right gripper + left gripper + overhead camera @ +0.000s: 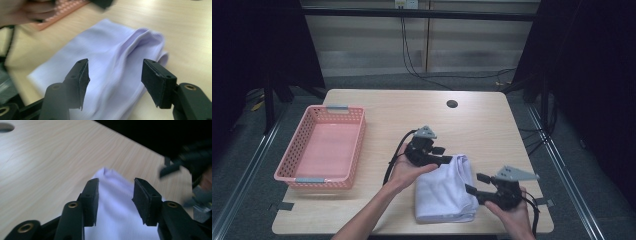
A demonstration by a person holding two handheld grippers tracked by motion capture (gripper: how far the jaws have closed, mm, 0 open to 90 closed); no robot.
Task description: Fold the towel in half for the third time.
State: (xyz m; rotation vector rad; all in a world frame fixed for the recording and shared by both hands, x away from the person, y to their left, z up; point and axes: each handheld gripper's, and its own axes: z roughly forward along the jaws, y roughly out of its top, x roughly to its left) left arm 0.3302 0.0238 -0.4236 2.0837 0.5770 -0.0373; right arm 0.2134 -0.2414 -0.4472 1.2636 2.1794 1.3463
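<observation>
While the folded white cloth [444, 192] lies flat on the near right part of the counter [492, 130], the right gripper [475, 184] sits just beside its right edge, jaws spread, with nothing pinched; in the right gripper view the cloth [107, 62] lies beyond and below the open jaws. At the cloth's far left corner the left gripper [443, 155] hangs with jaws parted too, and the left gripper view shows the cloth's corner [117, 202] between the pads without either one pressing it. Left of the hands, well apart from the cloth, stands a pink plastic basket [354, 145]. Farther back a round cable hole [452, 104] marks the counter. Nothing lies between grippers and cloth. The cloth is a neat oblong, its far end rumpled into soft folds.
</observation>
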